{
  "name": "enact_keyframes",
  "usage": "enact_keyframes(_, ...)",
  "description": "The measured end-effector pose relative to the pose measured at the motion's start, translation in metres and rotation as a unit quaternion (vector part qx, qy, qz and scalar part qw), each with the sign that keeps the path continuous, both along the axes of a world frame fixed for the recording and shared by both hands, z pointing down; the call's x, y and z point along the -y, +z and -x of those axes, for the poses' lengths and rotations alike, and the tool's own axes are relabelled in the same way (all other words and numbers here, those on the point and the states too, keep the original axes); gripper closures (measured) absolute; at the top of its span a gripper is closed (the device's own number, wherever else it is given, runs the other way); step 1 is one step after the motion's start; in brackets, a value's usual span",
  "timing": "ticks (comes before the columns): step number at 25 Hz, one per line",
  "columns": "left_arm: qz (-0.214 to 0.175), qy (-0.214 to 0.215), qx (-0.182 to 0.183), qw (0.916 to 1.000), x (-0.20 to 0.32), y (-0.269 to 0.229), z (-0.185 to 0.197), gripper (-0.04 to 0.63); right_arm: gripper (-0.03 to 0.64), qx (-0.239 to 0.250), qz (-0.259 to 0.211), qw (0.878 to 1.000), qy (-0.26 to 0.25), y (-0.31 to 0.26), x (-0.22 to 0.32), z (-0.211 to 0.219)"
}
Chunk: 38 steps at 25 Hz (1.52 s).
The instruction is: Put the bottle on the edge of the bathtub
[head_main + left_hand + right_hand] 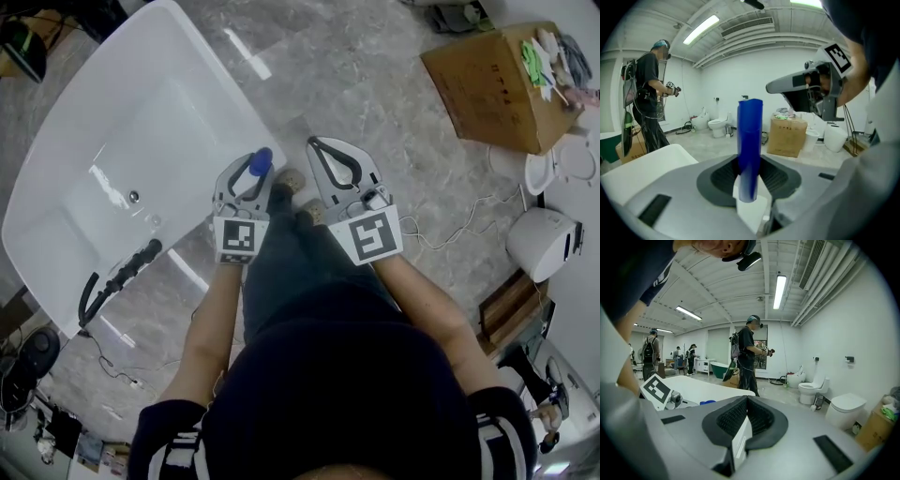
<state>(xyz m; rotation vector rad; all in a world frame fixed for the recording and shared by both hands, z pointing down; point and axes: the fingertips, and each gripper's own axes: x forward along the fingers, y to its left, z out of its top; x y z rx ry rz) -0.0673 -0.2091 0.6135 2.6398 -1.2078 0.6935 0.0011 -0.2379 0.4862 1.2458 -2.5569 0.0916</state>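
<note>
My left gripper [250, 169] is shut on a blue bottle [261, 161], which stands upright between the jaws in the left gripper view [750, 140]. In the head view the bottle hangs just off the near right rim of the white bathtub [246, 120]. That rim also shows low at the left in the left gripper view [644, 166]. My right gripper [317, 145] is held beside the left one, a little to its right. Its jaws are shut with nothing between them [746, 420]. The person's legs and shoes are below both grippers.
A black shower hose [117, 277] lies over the tub's near end. A cardboard box [502, 84], a toilet [553, 169] and a white bin [544, 244] stand to the right, with cables on the marble floor. Other people stand in the background [749, 355].
</note>
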Motion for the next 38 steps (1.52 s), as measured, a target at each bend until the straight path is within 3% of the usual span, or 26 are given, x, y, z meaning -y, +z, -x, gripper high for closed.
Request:
enact_keyframes(24,0.070,0.061,0.036,0.9950,-0.005,0.106,-0.010,0.453,0.600,-0.029,0.038,0.998,0.042,0.041,-0.004,-0.020)
enact_keyframes(38,0.069,0.096,0.035,0.9923,-0.004,0.122,-0.021,0.453,0.600,-0.034,0.041,0.998,0.042,0.045,0.000,-0.015)
